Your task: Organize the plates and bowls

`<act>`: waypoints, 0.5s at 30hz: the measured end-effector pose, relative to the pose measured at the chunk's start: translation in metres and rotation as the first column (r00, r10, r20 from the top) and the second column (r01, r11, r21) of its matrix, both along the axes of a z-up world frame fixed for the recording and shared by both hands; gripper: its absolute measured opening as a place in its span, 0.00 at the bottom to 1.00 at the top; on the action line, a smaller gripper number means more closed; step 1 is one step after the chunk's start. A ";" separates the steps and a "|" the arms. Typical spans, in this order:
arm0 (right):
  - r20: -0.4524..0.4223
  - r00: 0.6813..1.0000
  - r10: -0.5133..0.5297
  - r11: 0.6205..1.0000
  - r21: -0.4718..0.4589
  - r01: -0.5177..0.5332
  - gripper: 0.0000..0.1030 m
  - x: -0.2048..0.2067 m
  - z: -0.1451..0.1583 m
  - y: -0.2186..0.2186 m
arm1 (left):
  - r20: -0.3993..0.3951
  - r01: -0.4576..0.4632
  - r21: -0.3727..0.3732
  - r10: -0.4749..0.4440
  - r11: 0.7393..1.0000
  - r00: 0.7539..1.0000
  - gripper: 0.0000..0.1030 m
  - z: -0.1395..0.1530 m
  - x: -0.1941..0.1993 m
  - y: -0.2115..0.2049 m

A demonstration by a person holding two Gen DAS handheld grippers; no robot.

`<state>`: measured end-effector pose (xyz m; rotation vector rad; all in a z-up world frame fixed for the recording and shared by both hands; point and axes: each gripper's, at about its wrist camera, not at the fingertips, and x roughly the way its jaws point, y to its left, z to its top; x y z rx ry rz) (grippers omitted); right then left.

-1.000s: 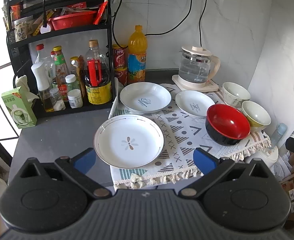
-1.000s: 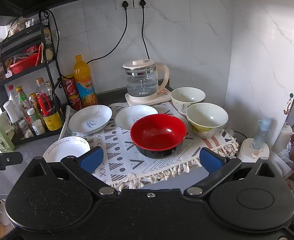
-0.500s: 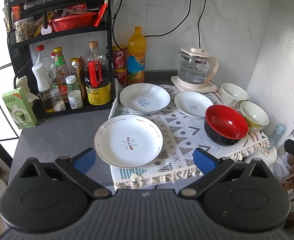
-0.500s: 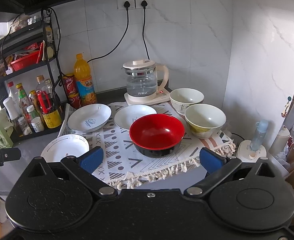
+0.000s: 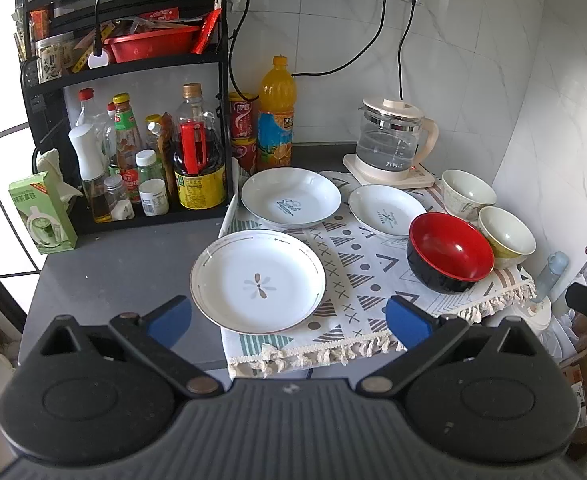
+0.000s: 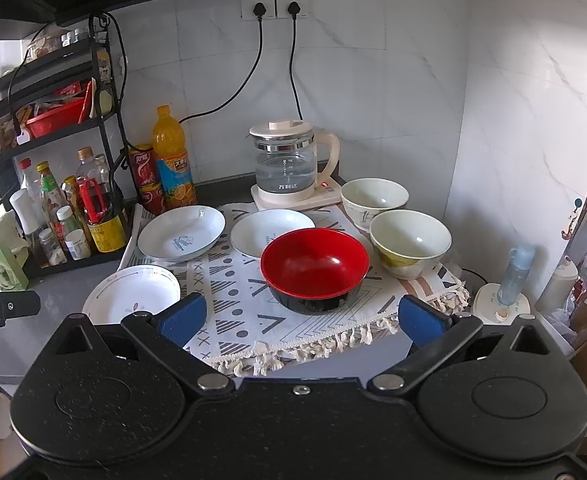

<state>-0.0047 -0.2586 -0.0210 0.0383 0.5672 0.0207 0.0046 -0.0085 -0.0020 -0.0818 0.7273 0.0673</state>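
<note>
Both claws, left gripper [image 5: 289, 316] and right gripper [image 6: 301, 318], hang released and empty short of the cloth [image 5: 357, 276], probably choosing: three plates [image 5: 258, 280] lie left, three bowls [image 6: 314, 266] right, all unstacked.

Six dishes sit upright and empty on a patterned cloth, none stacked. In the left wrist view, a white plate with a leaf mark [image 5: 258, 280] lies at 6 o'clock (partly overhanging the cloth), a white plate with a blue emblem [image 5: 290, 202] at 11 and a smaller white plate [image 5: 387, 210] at 1. A red bowl with black outside [image 5: 450, 257] sits at 3, touching a yellowish bowl [image 5: 506, 237], with a pale bowl [image 5: 468, 193] just behind.
</note>
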 end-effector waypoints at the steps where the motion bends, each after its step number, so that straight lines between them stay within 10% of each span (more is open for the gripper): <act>1: 0.001 1.000 0.001 1.000 0.000 -0.001 1.00 0.000 0.001 0.000 | 0.001 0.000 0.000 0.000 1.000 1.000 1.00 0.000 0.000 0.000; 15: -0.006 1.000 0.000 1.000 0.013 0.000 1.00 0.013 -0.003 -0.003 | -0.013 -0.001 0.002 0.001 1.000 1.000 1.00 -0.003 0.015 -0.002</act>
